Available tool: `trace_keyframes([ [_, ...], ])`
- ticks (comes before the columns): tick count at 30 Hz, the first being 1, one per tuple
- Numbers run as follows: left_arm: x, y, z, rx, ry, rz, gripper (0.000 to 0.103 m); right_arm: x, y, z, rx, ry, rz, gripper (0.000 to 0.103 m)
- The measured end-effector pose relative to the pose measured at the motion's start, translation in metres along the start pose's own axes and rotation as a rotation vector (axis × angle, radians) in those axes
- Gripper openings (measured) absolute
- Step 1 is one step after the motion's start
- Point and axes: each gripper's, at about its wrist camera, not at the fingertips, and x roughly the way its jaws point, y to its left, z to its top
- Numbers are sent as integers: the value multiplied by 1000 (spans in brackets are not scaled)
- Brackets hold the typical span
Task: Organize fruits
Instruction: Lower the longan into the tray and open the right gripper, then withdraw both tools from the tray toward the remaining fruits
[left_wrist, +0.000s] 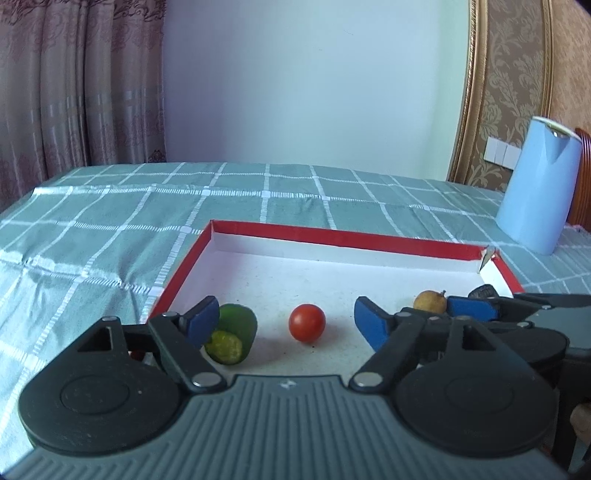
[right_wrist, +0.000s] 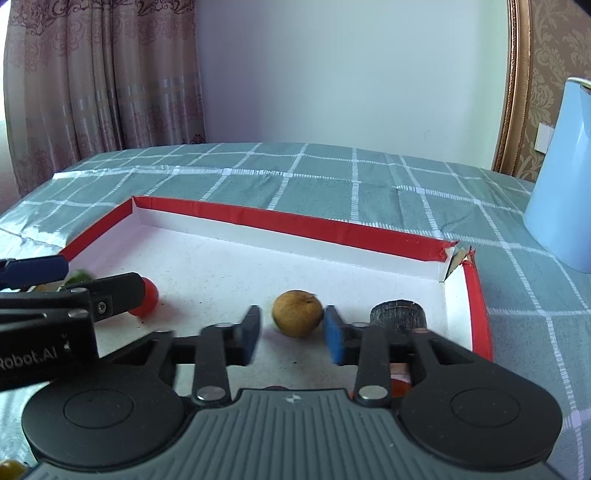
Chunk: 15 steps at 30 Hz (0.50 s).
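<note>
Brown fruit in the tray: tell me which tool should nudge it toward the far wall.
Right. The right tool stands open with the brown fruit just ahead of its pads, inside the tray. The left tool faces the tomato instead.

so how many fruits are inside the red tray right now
3 clearly: a red tomato mid-tray, a cut green fruit at its left, a brownish-yellow fruit right of centre. The grippers may hide more.

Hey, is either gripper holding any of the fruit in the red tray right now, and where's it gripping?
Nothing is held. The left gripper stands open around the tomato; the right gripper flanks the brown fruit, pads not pressing.
</note>
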Motion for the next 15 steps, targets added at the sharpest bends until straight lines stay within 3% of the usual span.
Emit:
trace_keyframes([
  [3,-1,5,0,-24,3,-7,78,-6,1,0,-7,-38,-18,65],
  [9,-5,4,-2,-6,-11,5,78,-4,5,-2,-27,-21,-20,65],
  [13,-12,4,-4,-9,-39,16,90,-6,4,-4,-19,-29,-19,65],
  [15,-15,8,-4,-23,-49,16,90,-6,3,-5,-10,-26,-14,65],
])
